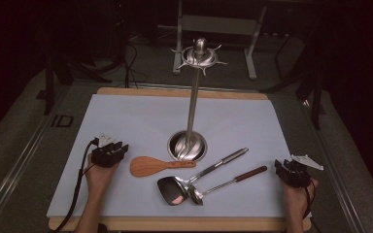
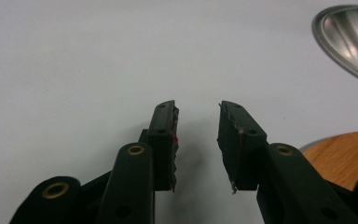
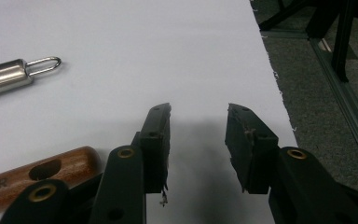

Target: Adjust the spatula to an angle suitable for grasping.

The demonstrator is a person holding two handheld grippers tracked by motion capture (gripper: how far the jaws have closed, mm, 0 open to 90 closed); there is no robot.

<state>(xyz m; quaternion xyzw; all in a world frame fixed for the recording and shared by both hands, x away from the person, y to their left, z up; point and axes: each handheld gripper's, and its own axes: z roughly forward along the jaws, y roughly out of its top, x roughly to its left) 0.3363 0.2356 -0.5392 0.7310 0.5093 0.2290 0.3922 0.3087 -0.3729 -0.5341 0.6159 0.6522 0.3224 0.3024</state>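
Note:
A steel utensil stand (image 1: 193,102) with a round base (image 1: 187,146) and hooked top rises mid-table. In front of it lie a wooden rice paddle (image 1: 150,166), a black-headed spatula with a steel handle (image 1: 201,174) and a ladle with a wooden handle (image 1: 233,181). My left gripper (image 1: 110,153) (image 2: 197,123) rests open at the left, just left of the paddle (image 2: 349,156); the stand's base (image 2: 349,39) lies ahead to its right. My right gripper (image 1: 291,170) (image 3: 198,126) rests open at the right, beside the ladle's wooden handle end (image 3: 42,175), with the spatula's steel handle tip (image 3: 14,72) farther off.
A white sheet (image 1: 126,121) covers a wooden board (image 1: 175,224) on a grey carpeted floor. The sheet's right edge (image 3: 275,79) runs close to my right gripper. Dark frames and a metal rack stand behind the board.

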